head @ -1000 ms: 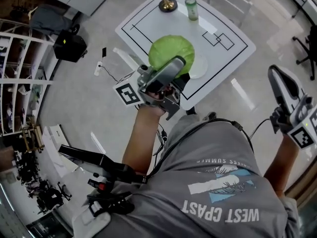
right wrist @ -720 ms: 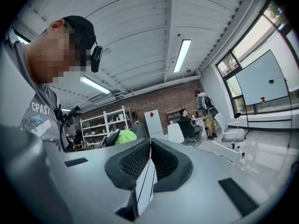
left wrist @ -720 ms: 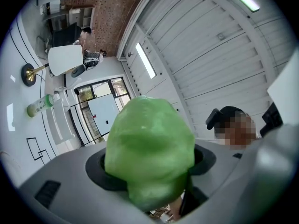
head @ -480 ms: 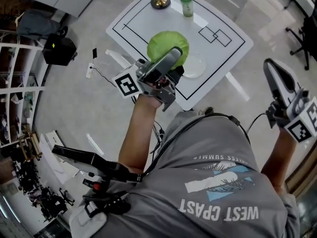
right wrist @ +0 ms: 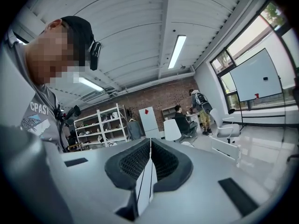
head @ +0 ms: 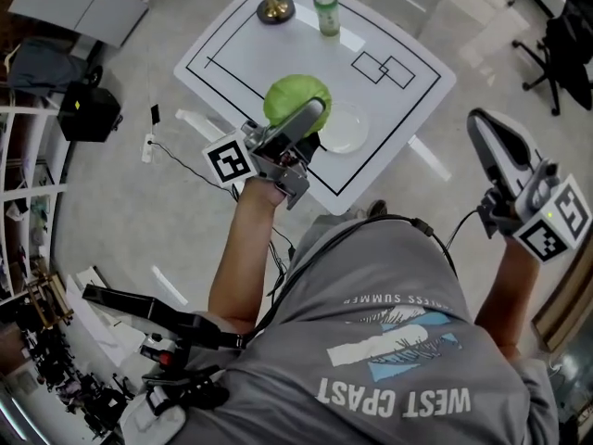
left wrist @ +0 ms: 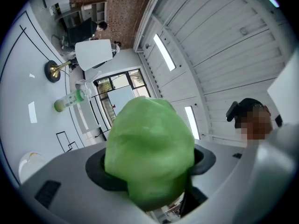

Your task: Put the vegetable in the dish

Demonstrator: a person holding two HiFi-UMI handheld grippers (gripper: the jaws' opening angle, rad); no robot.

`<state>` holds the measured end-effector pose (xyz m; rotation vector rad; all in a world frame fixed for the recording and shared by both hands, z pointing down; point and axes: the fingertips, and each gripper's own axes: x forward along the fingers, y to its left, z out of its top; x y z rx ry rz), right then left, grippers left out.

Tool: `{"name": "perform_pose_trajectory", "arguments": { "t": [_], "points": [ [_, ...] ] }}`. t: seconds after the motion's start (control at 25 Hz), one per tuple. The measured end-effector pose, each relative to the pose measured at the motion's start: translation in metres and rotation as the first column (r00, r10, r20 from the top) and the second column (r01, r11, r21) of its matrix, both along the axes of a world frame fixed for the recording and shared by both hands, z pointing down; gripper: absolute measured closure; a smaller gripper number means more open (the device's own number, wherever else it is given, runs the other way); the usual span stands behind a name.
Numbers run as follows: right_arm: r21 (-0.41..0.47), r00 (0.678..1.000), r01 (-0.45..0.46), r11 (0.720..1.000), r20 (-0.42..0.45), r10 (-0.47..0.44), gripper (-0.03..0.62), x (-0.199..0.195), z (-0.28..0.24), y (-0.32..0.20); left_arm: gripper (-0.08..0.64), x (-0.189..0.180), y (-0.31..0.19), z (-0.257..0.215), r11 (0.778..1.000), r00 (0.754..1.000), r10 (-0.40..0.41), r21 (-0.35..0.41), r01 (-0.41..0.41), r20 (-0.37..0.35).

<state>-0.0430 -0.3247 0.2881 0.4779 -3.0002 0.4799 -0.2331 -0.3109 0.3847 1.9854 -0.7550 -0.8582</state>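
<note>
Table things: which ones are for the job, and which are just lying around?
For the job: cabbage, dish, left gripper holding the cabbage.
Just lying about: green bottle, gold stand.

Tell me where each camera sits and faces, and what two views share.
Head view: head-mounted, looking steeply down at the table; shows shirt, forearms, left gripper shut on the cabbage, right gripper out to the side.
Left gripper view: on that gripper, looking along its jaws past the cabbage, tilted toward the ceiling; the person's head at right.
Right gripper view: on that gripper, facing up across the room, jaws together, empty; head and shirt at left.
Shared: head and left gripper views both show cabbage, table and bottle.
</note>
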Motion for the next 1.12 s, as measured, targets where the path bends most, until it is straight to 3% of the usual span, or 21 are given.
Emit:
{"name": "perform_pose_trajectory", "arguments": {
  "t": [0.32, 0.76, 0.92, 1.12],
  "points": [
    [-0.018, 0.999, -0.043, 0.999, -0.014, 0.043, 0.584, -0.002, 0.006, -0.008, 0.227, -0.002, -0.018, 0.072, 0.988, 0.998, 0.048, -0.146, -0.041, 0.047],
    [-0.032, 0.995, -0.095, 0.995, -0.037, 0.094, 0.584, 0.002, 0.011, -0.011, 0.227, 0.010, -0.036, 0.165, 0.930, 0.980, 0.177, -0.341, -0.137, 0.090],
    [-0.034, 0.993, -0.108, 0.994, -0.044, 0.106, 0.584, 0.004, 0.012, -0.013, 0.227, 0.019, -0.034, 0.202, 0.890, 0.935, 0.283, -0.420, -0.174, 0.214],
    [-0.035, 0.992, -0.116, 0.993, -0.057, 0.114, 0.584, 0.004, 0.014, -0.013, 0.227, 0.036, -0.024, 0.245, 0.818, 0.851, 0.440, -0.520, -0.247, 0.288]
  ]
}}
